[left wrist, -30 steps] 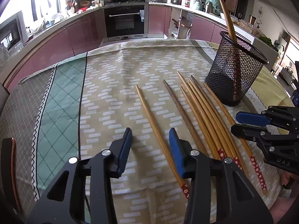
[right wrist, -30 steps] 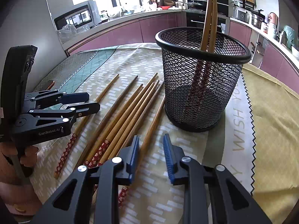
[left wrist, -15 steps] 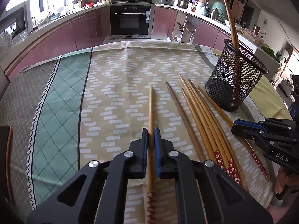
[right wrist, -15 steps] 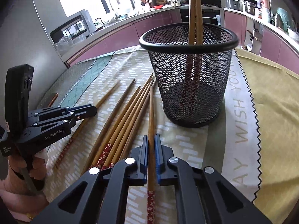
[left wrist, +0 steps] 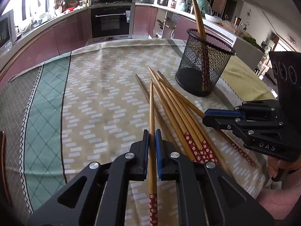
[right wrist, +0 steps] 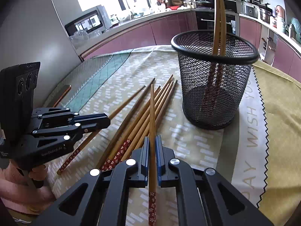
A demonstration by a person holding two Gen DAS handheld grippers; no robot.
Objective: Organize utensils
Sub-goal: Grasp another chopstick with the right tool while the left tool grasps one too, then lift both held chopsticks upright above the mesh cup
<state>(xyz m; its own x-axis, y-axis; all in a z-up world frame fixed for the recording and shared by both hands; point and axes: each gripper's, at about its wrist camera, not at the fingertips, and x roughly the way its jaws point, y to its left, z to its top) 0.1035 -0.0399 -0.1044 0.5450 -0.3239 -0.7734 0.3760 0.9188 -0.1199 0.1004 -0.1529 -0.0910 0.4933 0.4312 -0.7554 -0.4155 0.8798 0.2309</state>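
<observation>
My left gripper [left wrist: 152, 134] is shut on a wooden chopstick [left wrist: 151, 109] with a red flowered end, held lifted over the cloth. My right gripper [right wrist: 152, 140] is shut on another such chopstick [right wrist: 152, 113], also lifted. Several loose chopsticks [left wrist: 175, 113] lie side by side on the patterned tablecloth [left wrist: 105, 98]; they also show in the right wrist view [right wrist: 143, 116]. A black mesh holder [right wrist: 214, 79] stands upright to the right with two chopsticks [right wrist: 218, 18] leaning in it; it also shows in the left wrist view [left wrist: 203, 66]. Each gripper shows in the other's view, the right one [left wrist: 207, 115] and the left one [right wrist: 107, 119].
The table carries a beige, green and yellow cloth with a zigzag-edged strip [right wrist: 257, 124] beside the holder. Kitchen counters and an oven [left wrist: 111, 21] lie beyond the table's far edge. A chair back [left wrist: 2, 160] stands at the left edge.
Both grippers were open a second ago, then each shut on a chopstick. Both have since lifted their chopsticks off the cloth and drawn back a little from the holder.
</observation>
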